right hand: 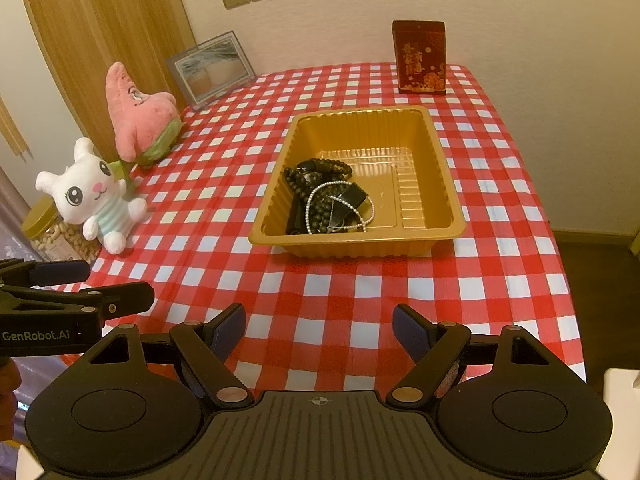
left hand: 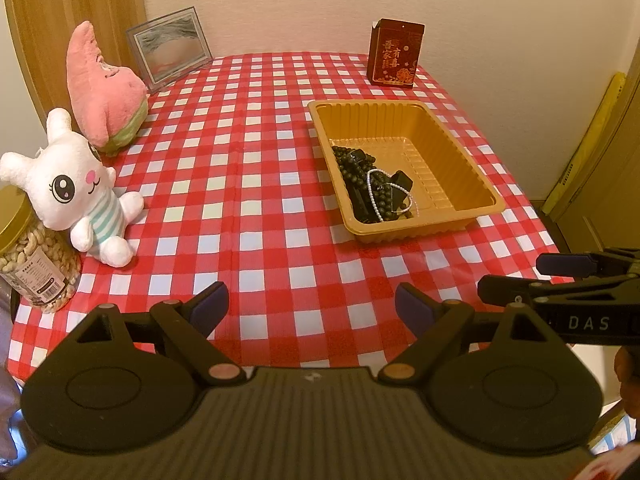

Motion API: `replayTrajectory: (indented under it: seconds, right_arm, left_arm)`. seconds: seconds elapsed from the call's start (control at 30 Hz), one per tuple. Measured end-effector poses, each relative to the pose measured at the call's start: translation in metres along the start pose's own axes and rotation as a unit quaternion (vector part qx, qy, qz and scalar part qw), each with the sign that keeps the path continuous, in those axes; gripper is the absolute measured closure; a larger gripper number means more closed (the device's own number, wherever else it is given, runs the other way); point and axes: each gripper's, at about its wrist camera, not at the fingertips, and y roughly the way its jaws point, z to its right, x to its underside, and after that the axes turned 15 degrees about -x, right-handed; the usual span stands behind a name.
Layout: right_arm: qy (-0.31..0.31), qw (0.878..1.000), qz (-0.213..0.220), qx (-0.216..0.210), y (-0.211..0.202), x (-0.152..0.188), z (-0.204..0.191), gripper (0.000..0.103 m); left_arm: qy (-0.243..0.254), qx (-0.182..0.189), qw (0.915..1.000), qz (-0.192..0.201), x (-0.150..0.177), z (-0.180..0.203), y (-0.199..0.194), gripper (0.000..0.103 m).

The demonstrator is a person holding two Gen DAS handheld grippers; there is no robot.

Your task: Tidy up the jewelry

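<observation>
A gold plastic tray point(left hand: 468, 168) point(right hand: 440, 184) stands on the red checked tablecloth. In its near left corner lies a pile of jewelry point(left hand: 372, 184) point(right hand: 324, 200): dark bead strands, a white pearl string and black pieces. My left gripper point(left hand: 312, 304) is open and empty above the table's front edge, near and left of the tray. My right gripper point(right hand: 318, 328) is open and empty, in front of the tray. Each gripper also shows in the other's view, the right one point(left hand: 520, 276) and the left one point(right hand: 116, 286).
A white bunny plush point(left hand: 76, 192) point(right hand: 96, 196), a pink star plush point(left hand: 104, 88) point(right hand: 138, 112) and a jar of nuts point(left hand: 32, 264) point(right hand: 52, 232) stand along the left edge. A picture frame point(left hand: 170, 48) point(right hand: 212, 68) and a red box point(left hand: 396, 54) point(right hand: 420, 58) stand at the back.
</observation>
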Motion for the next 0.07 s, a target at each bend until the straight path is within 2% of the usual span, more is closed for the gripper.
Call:
replayTrajectory:
  seconds: [0.07]
  right_arm:
    - [0.000, 1.000, 0.000, 0.000, 0.0003, -0.0001, 0.0003, 0.023]
  left_arm:
    - [0.000, 0.000, 1.0000, -0.001, -0.0004, 0.0002, 0.0002, 0.014]
